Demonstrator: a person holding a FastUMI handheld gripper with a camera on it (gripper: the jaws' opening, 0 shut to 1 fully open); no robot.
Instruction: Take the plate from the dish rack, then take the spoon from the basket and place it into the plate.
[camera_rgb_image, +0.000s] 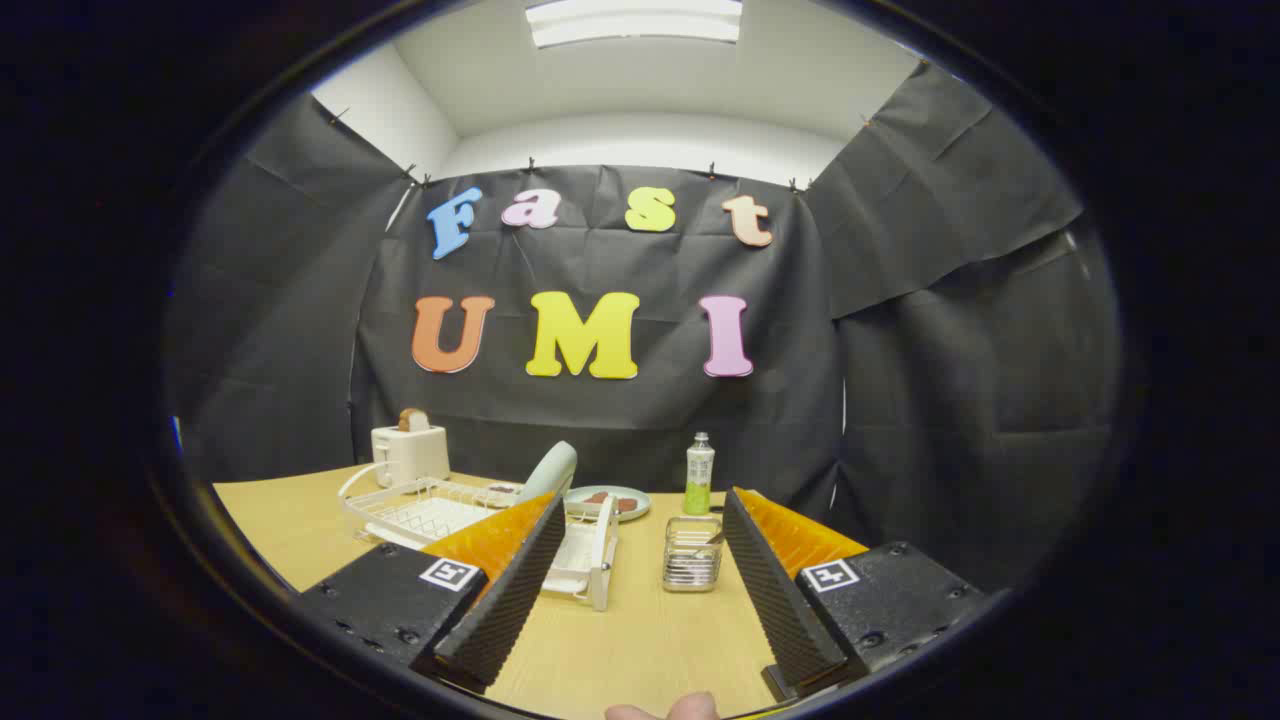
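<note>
First step not yet begun — gripper held back over the table, fingers spread wide, nothing between them. Plate upright in the rack, just past the left finger; basket between the fingertips, spoon handle barely visible inside. Next, probably: forward and left, fingers astride the plate's rim. Bottle label too small to read — toaster unmarked.
</note>
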